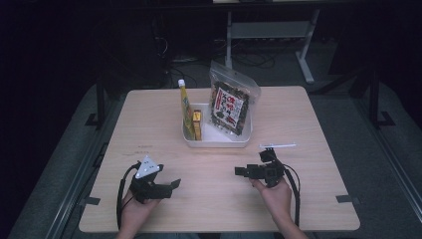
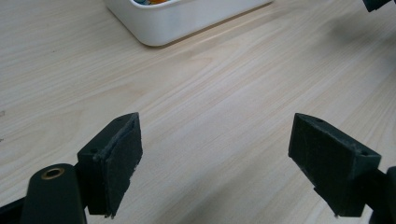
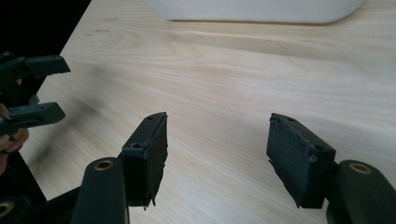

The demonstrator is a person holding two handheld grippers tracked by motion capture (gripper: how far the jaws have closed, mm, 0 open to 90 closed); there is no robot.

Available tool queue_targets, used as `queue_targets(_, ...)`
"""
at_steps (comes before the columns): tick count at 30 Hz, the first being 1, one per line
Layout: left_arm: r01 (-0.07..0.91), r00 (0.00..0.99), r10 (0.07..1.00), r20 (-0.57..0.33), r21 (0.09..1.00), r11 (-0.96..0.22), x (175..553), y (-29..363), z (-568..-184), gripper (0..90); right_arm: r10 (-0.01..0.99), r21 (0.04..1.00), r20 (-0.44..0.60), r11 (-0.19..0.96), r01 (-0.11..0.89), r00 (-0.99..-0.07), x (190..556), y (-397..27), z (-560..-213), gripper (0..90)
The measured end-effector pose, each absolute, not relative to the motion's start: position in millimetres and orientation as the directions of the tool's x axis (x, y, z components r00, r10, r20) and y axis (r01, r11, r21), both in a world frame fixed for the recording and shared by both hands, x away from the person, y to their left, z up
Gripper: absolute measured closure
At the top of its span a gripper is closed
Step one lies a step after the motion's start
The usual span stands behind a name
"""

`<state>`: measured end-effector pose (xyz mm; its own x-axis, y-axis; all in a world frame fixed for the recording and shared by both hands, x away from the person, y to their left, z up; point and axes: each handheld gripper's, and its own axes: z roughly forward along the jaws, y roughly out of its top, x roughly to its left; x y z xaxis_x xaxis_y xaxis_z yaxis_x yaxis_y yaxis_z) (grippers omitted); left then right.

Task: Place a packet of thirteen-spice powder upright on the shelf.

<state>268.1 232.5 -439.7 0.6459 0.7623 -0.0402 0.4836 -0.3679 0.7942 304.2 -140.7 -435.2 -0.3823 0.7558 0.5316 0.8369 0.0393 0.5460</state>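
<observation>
White tray [image 1: 217, 140] stands on the counter [image 1: 149, 124] slightly beyond its middle, well apart from both grippers. Contents, all upright or leaning: a yellow squeeze bottle [image 1: 185, 107] with a white cap at the tray's left end, a small orange-yellow box [image 1: 197, 124] just beside it, and a clear snack pouch [image 1: 230, 104] with dark contents and a red-and-white label, leaning at the right end. The lettering on the labels is too small to read.

A thin white strip [image 1: 277, 146], possibly a straw or stick, lies flat on the counter just right of the tray's near corner.

Right gripper [image 3: 217, 158] sits near that strip, its jaws spread with bare wood between the pads, nothing held. In the high view it points toward the counter's middle. Its camera shows the tray's lower wall [image 3: 252, 11] at the top edge.

Left gripper [image 2: 215, 158] is near the counter's front left, grey plate on top, jaws spread wide over bare wood, holding nothing. The tray's corner [image 2: 154, 23] appears ahead of it.
</observation>
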Motion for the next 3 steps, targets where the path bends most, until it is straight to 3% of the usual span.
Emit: queue_targets(3,0.483,0.648,0.760,-0.042,0.795,-0.368,268.1,232.6,-439.6,16.7,0.749,0.546,0.541,0.031,0.837,-0.382,301.5,-144.8,-438.4,36.6)
